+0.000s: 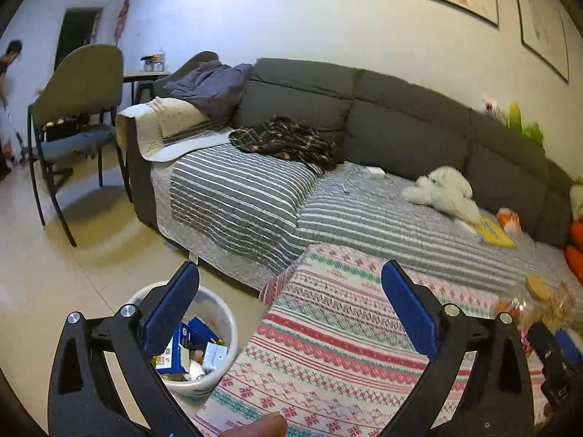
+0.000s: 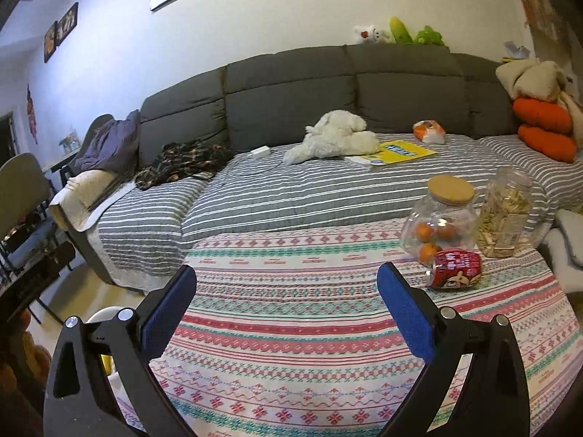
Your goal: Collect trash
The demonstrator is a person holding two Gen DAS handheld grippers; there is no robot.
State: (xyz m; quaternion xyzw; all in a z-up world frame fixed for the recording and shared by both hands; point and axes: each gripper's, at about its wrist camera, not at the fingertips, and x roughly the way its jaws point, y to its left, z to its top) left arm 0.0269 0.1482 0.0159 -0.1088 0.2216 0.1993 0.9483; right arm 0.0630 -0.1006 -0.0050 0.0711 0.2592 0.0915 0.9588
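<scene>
both grippers are spread wide with nothing between their blue pads: the left gripper (image 1: 289, 280) hovers over the near edge of the worktop (image 1: 328, 346), with its left finger out over the bin (image 1: 227, 313), and the right gripper (image 2: 286, 284) hangs above the middle of the patterned cloth, pointed toward the sofa (image 2: 291, 83). the bin stands on the floor just beside the worktop's left edge, low and open-topped, probably so that things can be dropped straight off the edge into it; it already holds blue cartons and other scraps. the one piece of trash left on the worktop looks to be the red can (image 2: 453, 268), lying on its side near the far right, touching or nearly touching the jar of oranges (image 2: 439, 218), with a jar of chips (image 2: 506, 218) just beside that. those jars are upright and one is lidded, so i judge them kept goods, not trash. the right gripper is nearer the can and already open enough for it, so the reach seems its job, minding the jars
</scene>
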